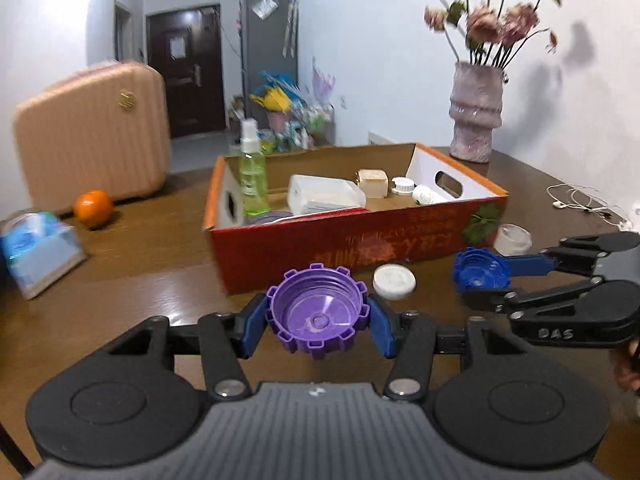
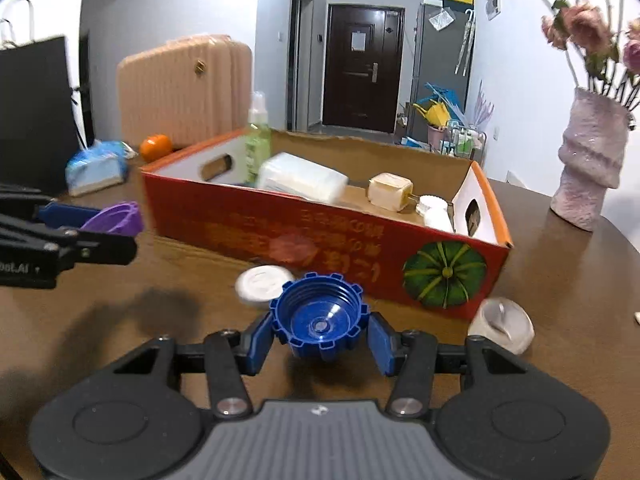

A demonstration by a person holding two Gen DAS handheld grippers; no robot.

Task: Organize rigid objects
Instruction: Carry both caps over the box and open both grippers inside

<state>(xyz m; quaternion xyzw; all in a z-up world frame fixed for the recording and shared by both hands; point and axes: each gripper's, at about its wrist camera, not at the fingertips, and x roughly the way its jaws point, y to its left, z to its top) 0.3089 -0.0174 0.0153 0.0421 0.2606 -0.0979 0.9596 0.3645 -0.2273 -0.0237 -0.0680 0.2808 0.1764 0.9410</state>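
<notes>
My left gripper [image 1: 318, 322] is shut on a purple notched bottle cap [image 1: 318, 312], open side up, over the brown table in front of a red cardboard box [image 1: 360, 240]. My right gripper [image 2: 320, 338] is shut on a blue notched cap [image 2: 318, 320], also open side up, near the box's front wall [image 2: 320, 236]. Each wrist view shows the other gripper from the side: the right gripper [image 1: 482, 276] with the blue cap [image 1: 480, 272], and the left gripper [image 2: 110, 228] with the purple cap [image 2: 116, 218]. Inside the box are a green spray bottle [image 1: 253, 176], a clear container [image 1: 324, 196] and small white items.
A white round lid [image 1: 394, 281] and a translucent white cup [image 1: 513, 239] lie on the table by the box's front. A pink vase [image 1: 476, 116] stands at the back right and white earphones [image 1: 584, 200] lie near it. An orange [image 1: 94, 208], a tissue pack [image 1: 40, 252] and a pink suitcase [image 1: 92, 132] are on the left.
</notes>
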